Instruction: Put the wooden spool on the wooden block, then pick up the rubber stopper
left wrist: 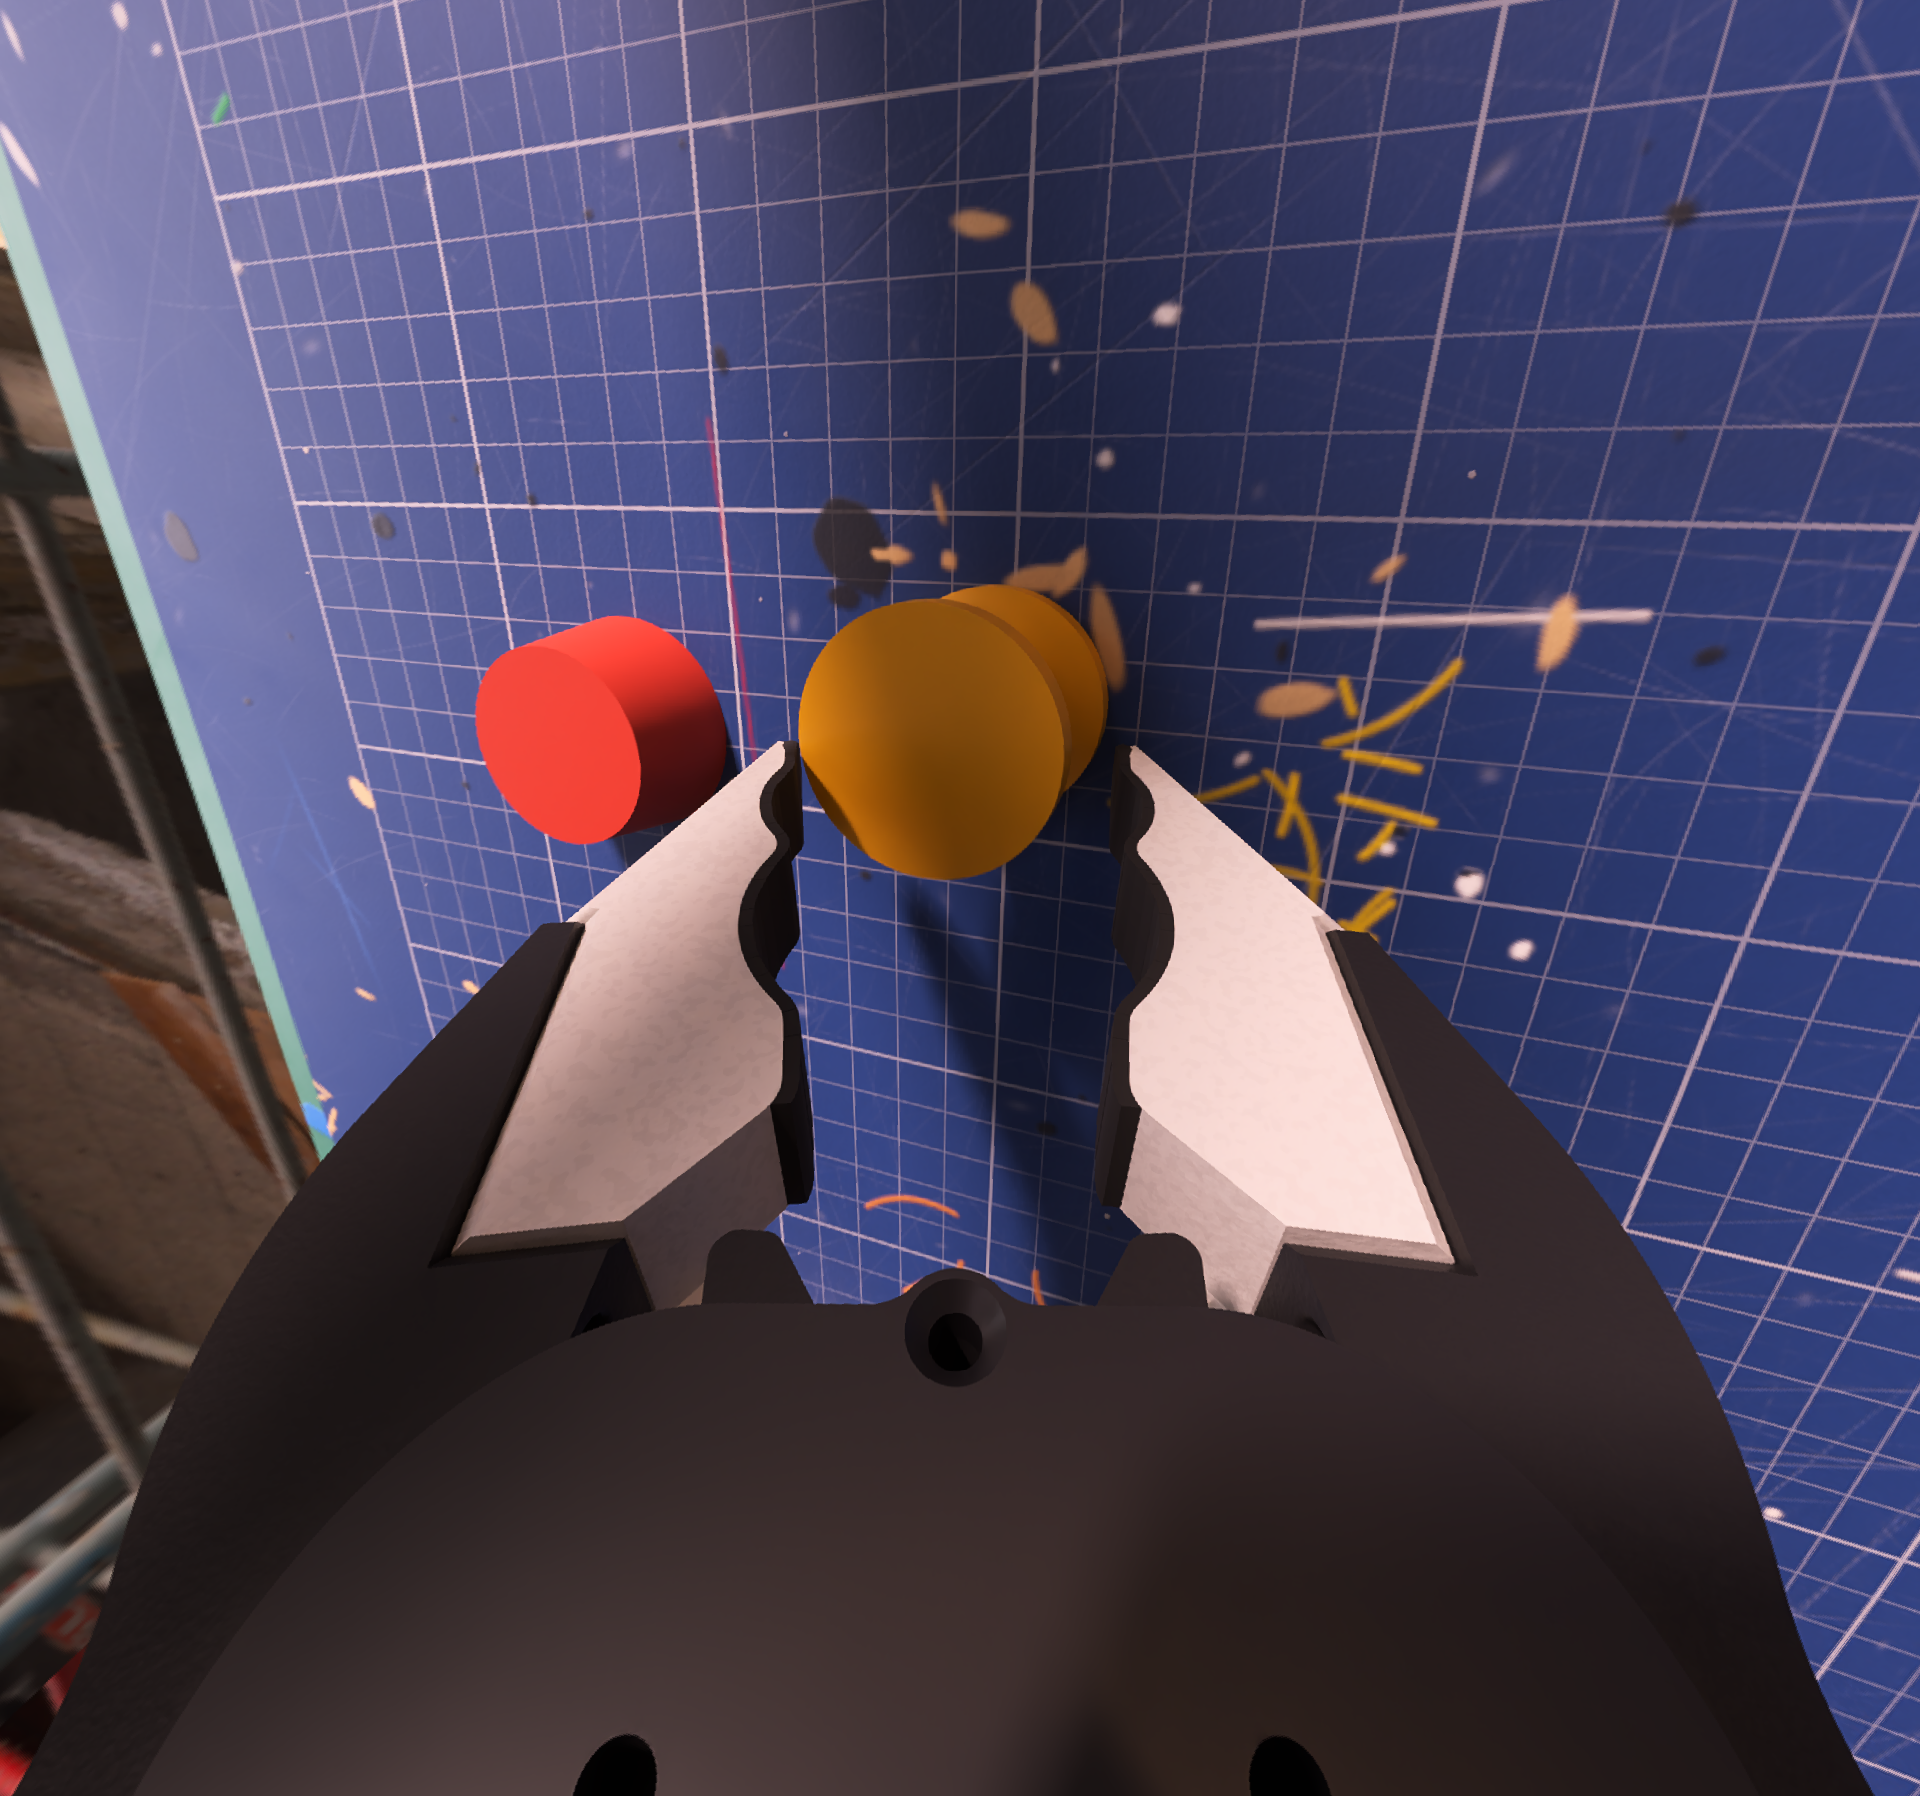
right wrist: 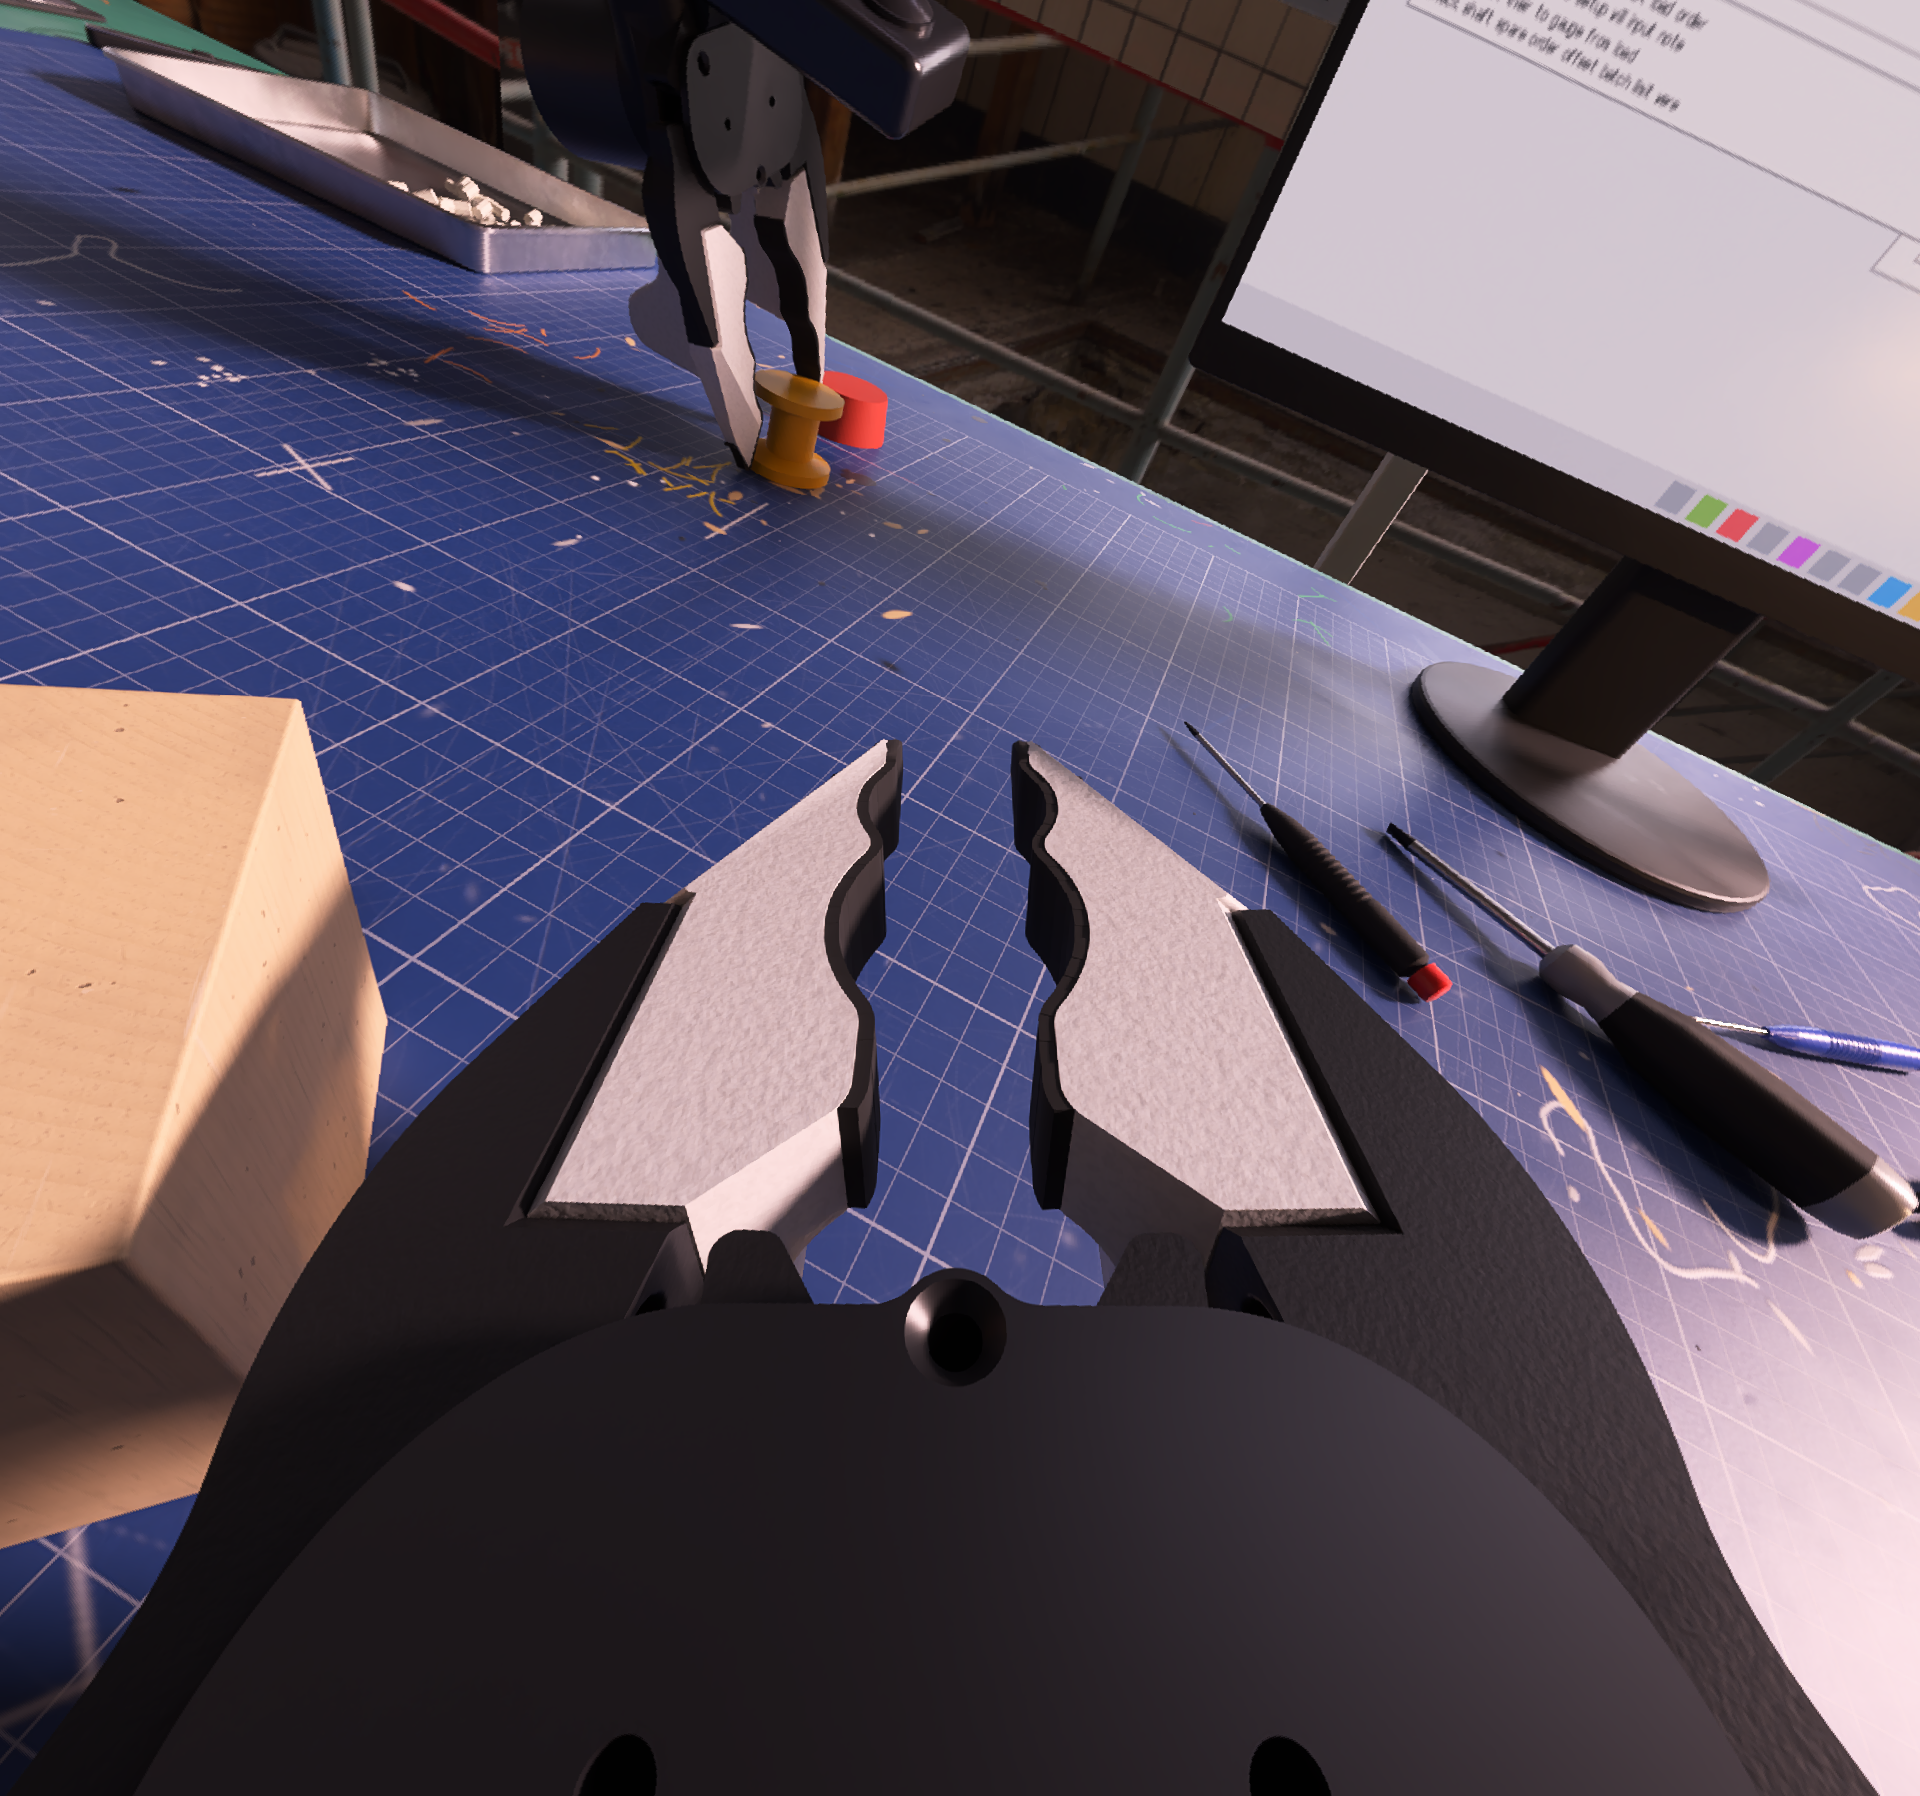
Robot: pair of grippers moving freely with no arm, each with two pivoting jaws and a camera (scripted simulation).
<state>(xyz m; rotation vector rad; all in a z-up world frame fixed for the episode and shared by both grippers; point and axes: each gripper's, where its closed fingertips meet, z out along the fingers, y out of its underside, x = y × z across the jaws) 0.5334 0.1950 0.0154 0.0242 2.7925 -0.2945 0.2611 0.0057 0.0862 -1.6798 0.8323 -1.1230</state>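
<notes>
An orange-brown wooden spool [left wrist: 935,738] stands upright on the blue grid mat. A red rubber stopper [left wrist: 582,728] stands just to its left. My left gripper [left wrist: 958,751] points down at the mat, open, its fingertips either side of the spool's top flange without touching it. The right wrist view shows the left gripper [right wrist: 774,416] straddling the spool [right wrist: 798,442], with the stopper [right wrist: 857,408] right behind. A pale wooden block [right wrist: 135,967] sits at the left. My right gripper [right wrist: 956,749] hovers over the mat, slightly open and empty, to the right of the block.
A metal tray [right wrist: 343,157] holding white bits lies at the back left. A monitor [right wrist: 1558,240] on a round base [right wrist: 1590,790] stands at the right. Two screwdrivers [right wrist: 1340,884] [right wrist: 1662,1029] and a blue pen [right wrist: 1839,1045] lie near it. The mat's edge [left wrist: 156,603] runs close beyond the stopper.
</notes>
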